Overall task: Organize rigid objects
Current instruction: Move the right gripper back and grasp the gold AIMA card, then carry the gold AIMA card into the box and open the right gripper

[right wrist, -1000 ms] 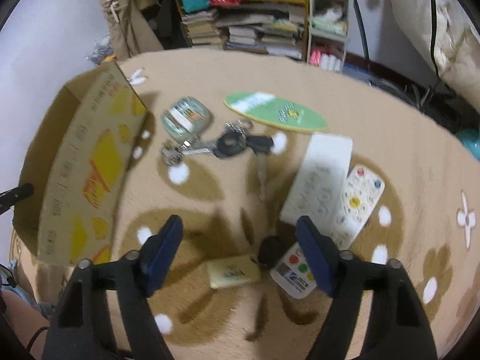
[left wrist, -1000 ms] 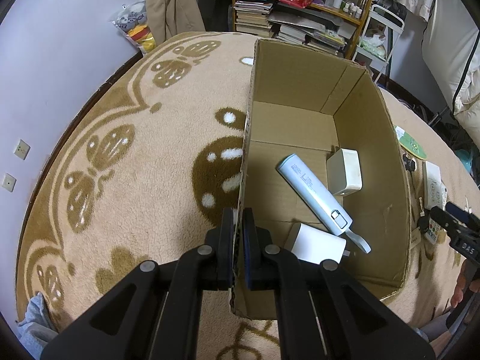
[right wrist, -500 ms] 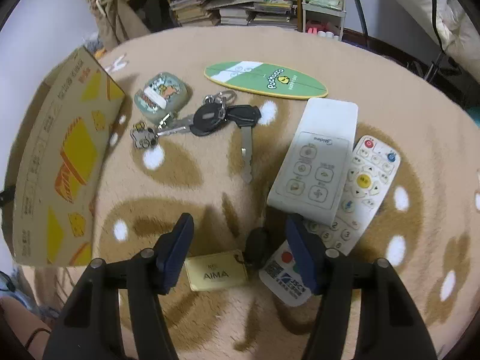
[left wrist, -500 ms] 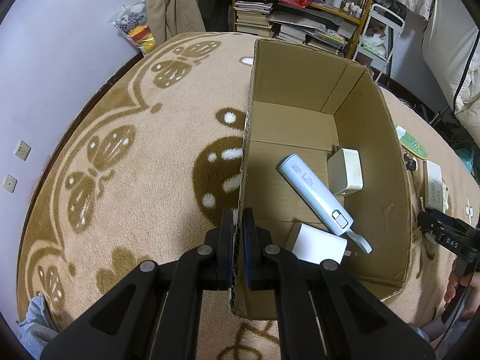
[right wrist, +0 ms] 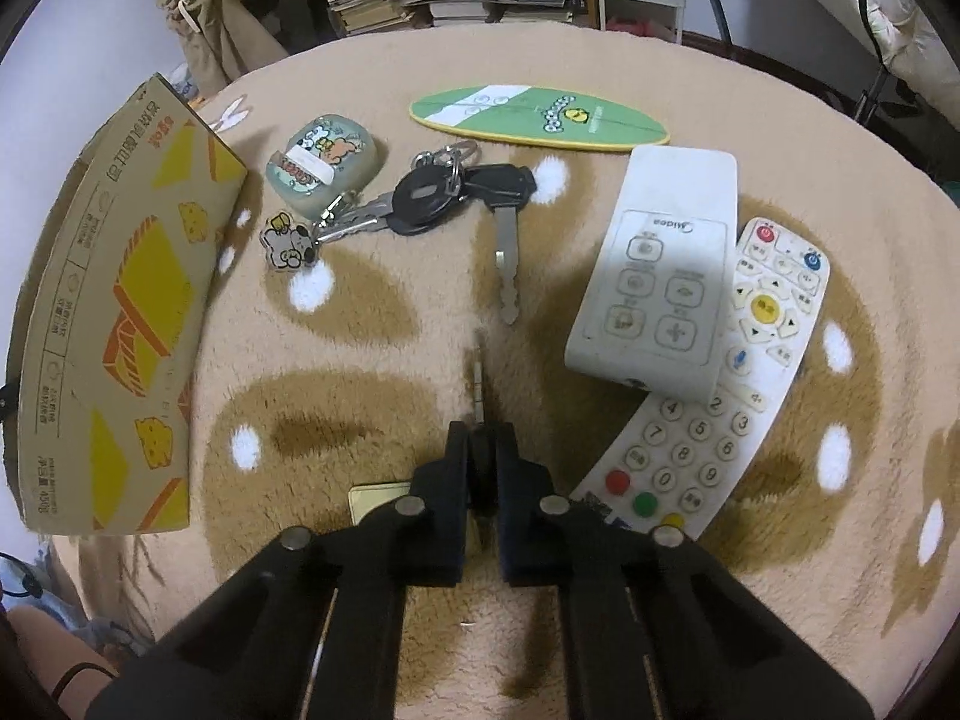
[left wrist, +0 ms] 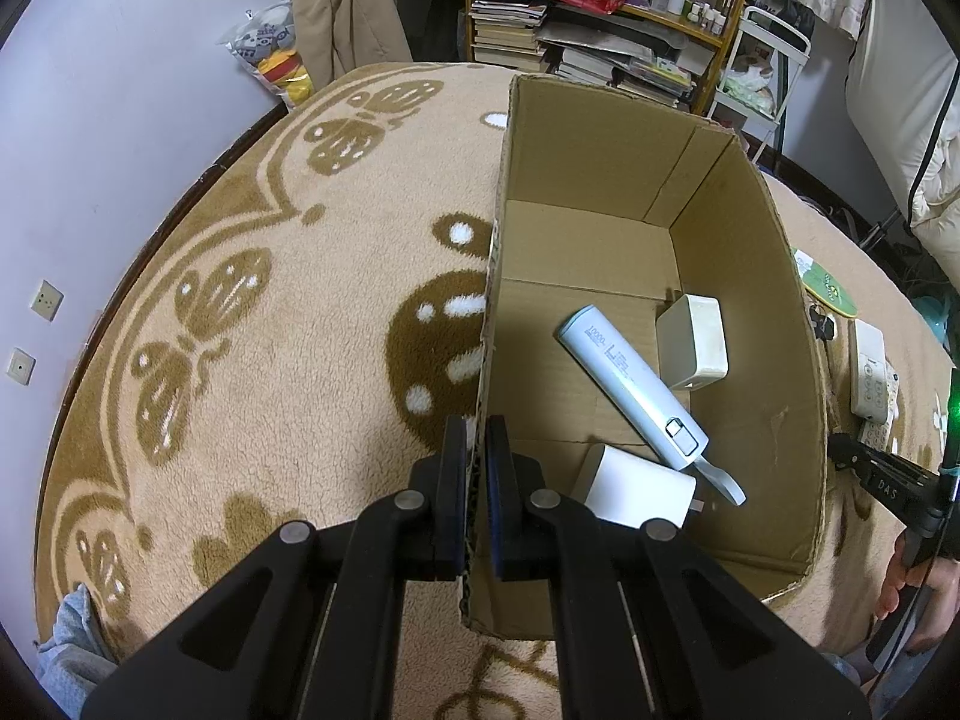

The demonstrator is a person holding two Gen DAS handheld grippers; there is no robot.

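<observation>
My left gripper point(left wrist: 477, 450) is shut on the near left wall of the open cardboard box point(left wrist: 774, 300). Inside the box lie a pale blue power bank point(left wrist: 630, 384) and two white chargers point(left wrist: 693, 351). My right gripper point(right wrist: 482, 450) points down at the carpet, its jaws closing on a small black key point(right wrist: 478, 381) whose metal blade sticks out ahead of the pads. A gold tag point(right wrist: 378, 501) lies partly hidden under the left finger.
Loose on the carpet lie a key bundle point(right wrist: 444, 195), a printed earbud case point(right wrist: 324, 165), a white remote point(right wrist: 666, 264) overlapping a numbered remote point(right wrist: 720, 408), and a green oval card point(right wrist: 540, 117). The box's printed side point(right wrist: 120, 312) stands at the left. Shelves of books stand behind.
The right gripper sank toward the carpet and its jaws went from wide apart to closed on the black key. The left gripper and the box kept still.
</observation>
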